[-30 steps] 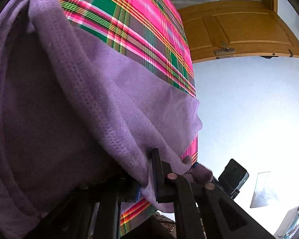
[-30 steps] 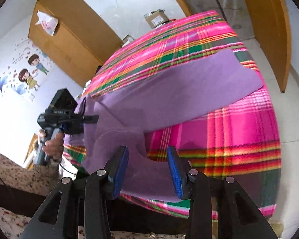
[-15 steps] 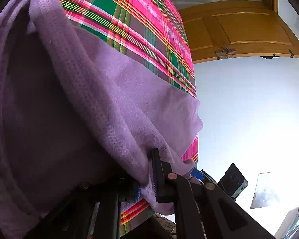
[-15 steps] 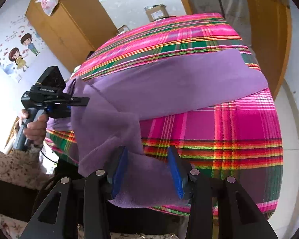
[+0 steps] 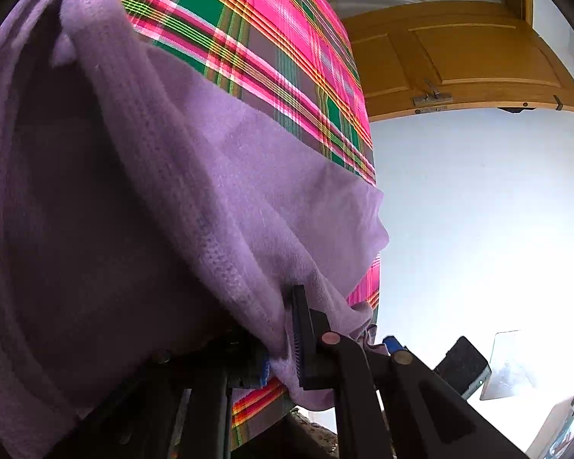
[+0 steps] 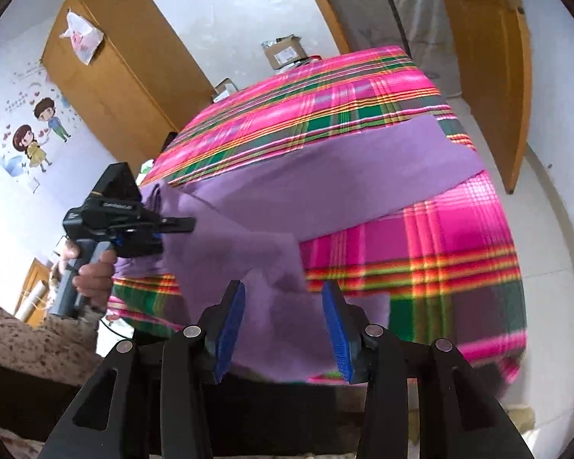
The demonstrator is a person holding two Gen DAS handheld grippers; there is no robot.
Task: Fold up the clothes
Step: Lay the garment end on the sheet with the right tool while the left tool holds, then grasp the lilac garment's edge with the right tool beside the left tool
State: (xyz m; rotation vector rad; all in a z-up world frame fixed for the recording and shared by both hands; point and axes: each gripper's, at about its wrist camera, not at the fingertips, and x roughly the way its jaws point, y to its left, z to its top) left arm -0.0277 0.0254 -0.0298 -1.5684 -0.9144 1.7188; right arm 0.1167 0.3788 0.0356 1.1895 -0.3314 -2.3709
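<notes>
Bedroom setting: white walls, a wooden wardrobe with cartoon stickers on the wall beside it, and a wooden door standing open at the far right. A cardboard box sits beyond the far edge of the bed.

Bed surface: pink, green and grey plaid sheet.

Purple garment: soft, fleecy knit, lying across the sheet. One long band runs toward the door side; the near portion is bunched and folded over itself, hanging over the near edge of the bed.

Left gripper: fingers pressed together on a fold of the purple garment, ribbed edge draped over the jaws and filling most of the left wrist view. Seen from the right wrist view, the left hand holds this tool's handle at the left side of the bed, garment corner lifted off the sheet.

Right gripper: blue-padded fingers spread apart, with garment cloth visible in the gap between them. Pads not pressing on the fabric. Slight motion blur in this view.
</notes>
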